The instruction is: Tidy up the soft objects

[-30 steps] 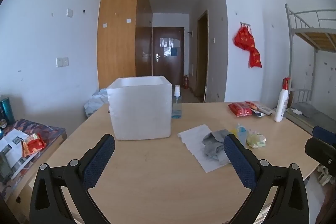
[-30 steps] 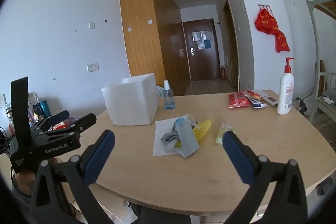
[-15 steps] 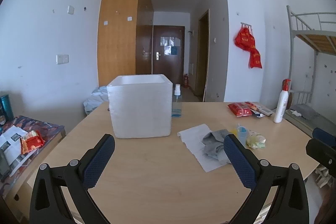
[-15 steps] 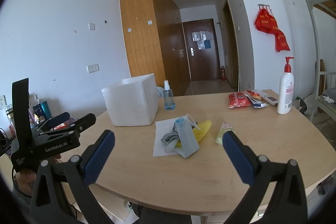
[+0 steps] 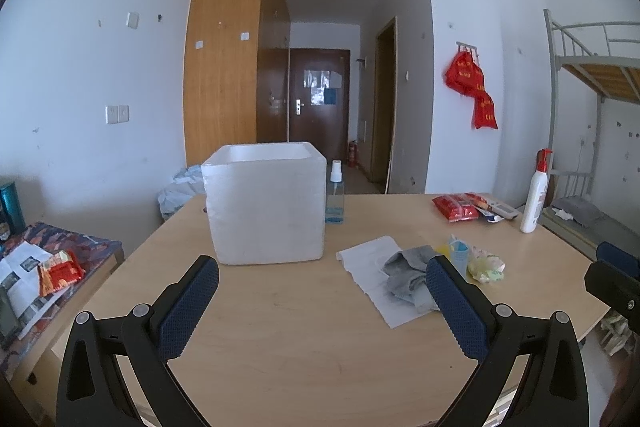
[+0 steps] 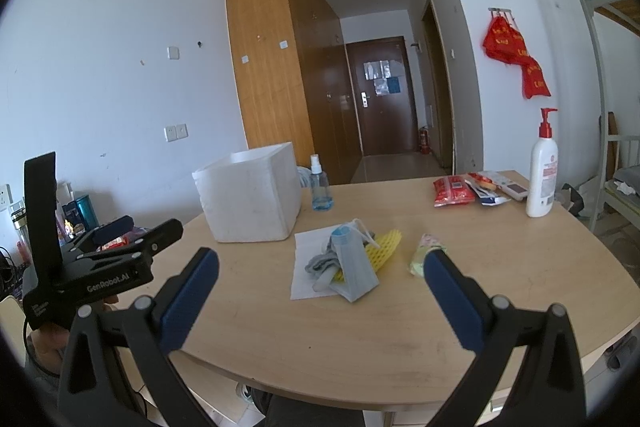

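Soft items lay heaped on a white sheet mid-tabletop, right of the foam box. From left: grey cloth, blue mask, yellow net, pale wrapper. Left hand-held gripper hovered released before the box; right hand-held gripper hovered released, empty, near the heap.

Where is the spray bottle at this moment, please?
In both views, the spray bottle stands on the table just right of the foam box, behind the cloth pile.
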### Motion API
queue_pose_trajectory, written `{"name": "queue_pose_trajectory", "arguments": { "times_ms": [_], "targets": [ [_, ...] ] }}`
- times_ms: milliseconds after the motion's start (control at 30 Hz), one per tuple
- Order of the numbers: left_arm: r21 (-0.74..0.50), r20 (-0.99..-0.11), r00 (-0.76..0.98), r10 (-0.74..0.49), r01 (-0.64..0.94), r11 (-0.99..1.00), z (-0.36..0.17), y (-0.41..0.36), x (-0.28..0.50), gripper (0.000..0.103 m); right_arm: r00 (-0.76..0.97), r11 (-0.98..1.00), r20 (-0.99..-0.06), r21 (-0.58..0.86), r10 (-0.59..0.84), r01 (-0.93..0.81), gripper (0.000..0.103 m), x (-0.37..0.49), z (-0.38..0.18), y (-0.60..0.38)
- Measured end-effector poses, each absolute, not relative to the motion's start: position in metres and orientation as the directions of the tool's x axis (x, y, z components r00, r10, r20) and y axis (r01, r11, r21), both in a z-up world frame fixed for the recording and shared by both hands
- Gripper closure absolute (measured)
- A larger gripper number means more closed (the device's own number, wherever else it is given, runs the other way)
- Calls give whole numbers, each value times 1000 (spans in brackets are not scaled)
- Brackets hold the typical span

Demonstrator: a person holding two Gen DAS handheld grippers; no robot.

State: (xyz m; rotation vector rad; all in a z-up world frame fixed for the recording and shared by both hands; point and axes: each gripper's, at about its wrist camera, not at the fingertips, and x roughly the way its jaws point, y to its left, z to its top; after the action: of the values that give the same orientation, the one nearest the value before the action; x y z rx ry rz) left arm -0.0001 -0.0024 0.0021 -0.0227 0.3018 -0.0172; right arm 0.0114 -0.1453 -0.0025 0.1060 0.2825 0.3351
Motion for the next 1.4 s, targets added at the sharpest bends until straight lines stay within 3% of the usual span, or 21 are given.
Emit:
{"name": "queue_pose_trajectory", "arguments": {
  "times_ms": [1400],
  "targets": [
    [-21,-288,957,-33,28,999,2,-2,-3,0,908,940,-250,145,337,-309,0,9,1,-146]
  ]
}}
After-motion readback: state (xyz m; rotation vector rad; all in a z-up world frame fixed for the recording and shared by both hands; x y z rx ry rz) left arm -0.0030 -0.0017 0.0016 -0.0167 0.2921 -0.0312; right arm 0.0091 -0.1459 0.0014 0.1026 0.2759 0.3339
